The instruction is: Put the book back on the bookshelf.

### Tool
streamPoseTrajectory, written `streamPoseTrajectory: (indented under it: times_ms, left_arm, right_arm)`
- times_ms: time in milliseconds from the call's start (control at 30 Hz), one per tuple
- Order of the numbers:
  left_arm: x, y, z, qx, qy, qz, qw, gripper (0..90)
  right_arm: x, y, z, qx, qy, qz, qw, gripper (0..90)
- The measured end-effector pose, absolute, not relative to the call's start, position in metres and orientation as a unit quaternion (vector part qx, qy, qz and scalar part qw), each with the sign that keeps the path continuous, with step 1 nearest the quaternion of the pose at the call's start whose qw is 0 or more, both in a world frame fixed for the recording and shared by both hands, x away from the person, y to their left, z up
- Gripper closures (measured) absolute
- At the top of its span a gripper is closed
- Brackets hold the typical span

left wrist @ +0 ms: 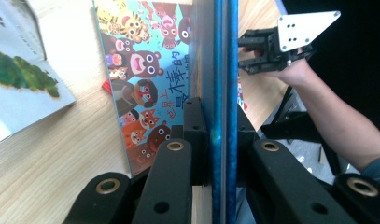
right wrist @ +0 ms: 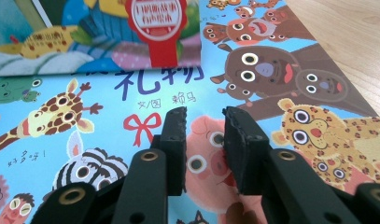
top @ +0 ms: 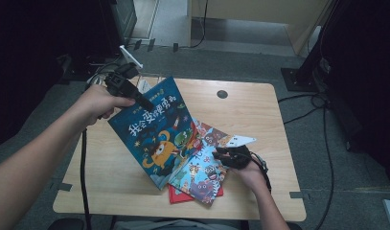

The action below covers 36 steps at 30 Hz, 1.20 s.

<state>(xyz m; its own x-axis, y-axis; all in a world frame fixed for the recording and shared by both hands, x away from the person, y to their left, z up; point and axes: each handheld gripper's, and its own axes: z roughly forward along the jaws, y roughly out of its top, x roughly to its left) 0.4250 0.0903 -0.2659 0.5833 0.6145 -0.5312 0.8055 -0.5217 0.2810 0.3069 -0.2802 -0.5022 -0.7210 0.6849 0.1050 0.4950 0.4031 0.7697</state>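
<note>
A dark blue picture book (top: pixel 156 134) stands tilted up off the wooden table (top: pixel 250 110). My left gripper (top: pixel 145 102) is shut on its upper left edge. In the left gripper view the book (left wrist: pixel 220 70) shows edge-on, with both pads (left wrist: pixel 197 135) pressed against it. Beneath it lies a light blue book with cartoon animals (top: pixel 202 175), (left wrist: pixel 141 70), on top of a red book (top: pixel 176 195). My right gripper (top: pixel 221 154) hovers low over the light blue book (right wrist: pixel 131 93) at its right side. Its jaws (right wrist: pixel 205 116) are open with nothing between them.
Another colourful book (top: pixel 212 135) pokes out behind the pile. An open book with white pages (left wrist: pixel 19 79) lies at the table's far left. A round cable hole (top: pixel 222 94) sits near the far edge. Cables and dark stands (top: pixel 307 72) ring the table on the floor.
</note>
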Motion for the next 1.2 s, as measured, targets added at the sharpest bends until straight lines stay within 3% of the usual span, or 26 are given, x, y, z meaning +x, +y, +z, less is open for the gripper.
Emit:
streamPoseTrajectory:
  times_ms: [200, 533, 1200]
  left_arm:
    - [0.419, 0.127, -0.257, 0.829, 0.439, -0.195, 0.287, 83.4]
    - [0.399, 0.178, -0.247, 0.811, 0.467, -0.184, 0.300, 82.8]
    - [0.354, 0.263, -0.255, 0.766, 0.530, -0.174, 0.321, 81.0]
  right_arm:
    - [0.309, -0.277, -0.502, 0.369, 0.817, 0.426, 0.122, 57.8]
    - [0.317, -0.267, -0.500, 0.374, 0.817, 0.420, 0.127, 49.7]
    - [0.334, -0.252, -0.504, 0.361, 0.825, 0.414, 0.131, 46.3]
